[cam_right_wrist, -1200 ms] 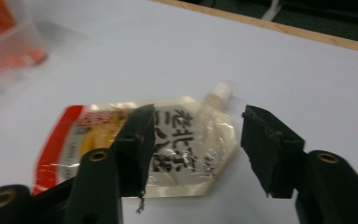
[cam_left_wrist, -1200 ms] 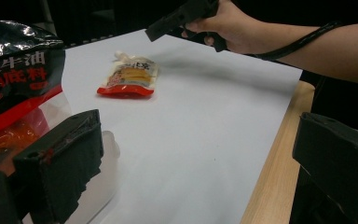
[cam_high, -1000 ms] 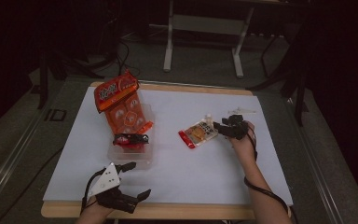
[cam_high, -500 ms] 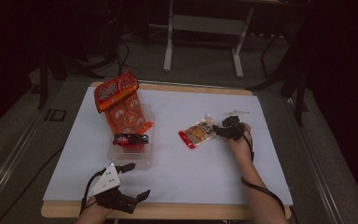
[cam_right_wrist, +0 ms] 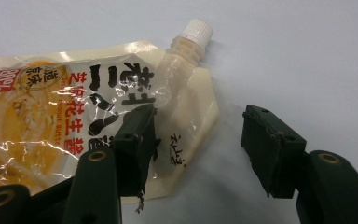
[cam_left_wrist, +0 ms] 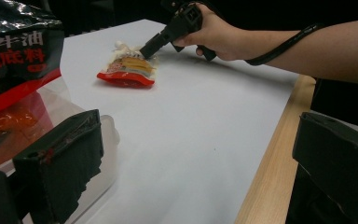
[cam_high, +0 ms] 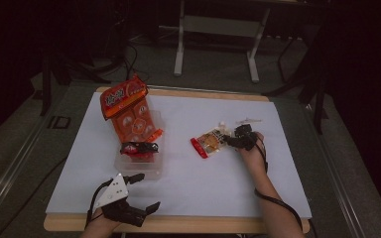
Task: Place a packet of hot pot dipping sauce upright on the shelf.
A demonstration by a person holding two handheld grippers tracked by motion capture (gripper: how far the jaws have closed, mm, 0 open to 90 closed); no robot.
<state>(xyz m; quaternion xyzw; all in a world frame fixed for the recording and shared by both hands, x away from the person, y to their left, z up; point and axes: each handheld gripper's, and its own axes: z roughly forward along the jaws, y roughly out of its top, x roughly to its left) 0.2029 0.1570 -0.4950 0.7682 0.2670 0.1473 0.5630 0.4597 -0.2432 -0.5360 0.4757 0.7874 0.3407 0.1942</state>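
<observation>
A spouted sauce pouch [cam_high: 208,144] with a white cap [cam_right_wrist: 198,30] and a red bottom edge lies flat on the white table sheet, right of centre. My right gripper [cam_high: 230,140] is open at the pouch's cap end. In the right gripper view [cam_right_wrist: 196,144], one jaw rests over the pouch's corner and the other over bare sheet. The left gripper view shows the pouch [cam_left_wrist: 128,70] with the right gripper [cam_left_wrist: 161,39] touching it. My left gripper [cam_high: 138,192] is open and holds nothing near the table's front left edge.
A clear plastic container [cam_high: 151,167] stands left of centre, holding orange snack bags [cam_high: 128,111] and a dark red packet [cam_high: 139,148]. It sits just ahead of my left gripper [cam_left_wrist: 191,172]. The wooden table edge [cam_left_wrist: 270,154] runs beside the sheet.
My right gripper has edged left, closer onto the pouch's cap end. The left gripper and the container have stayed where they were.
</observation>
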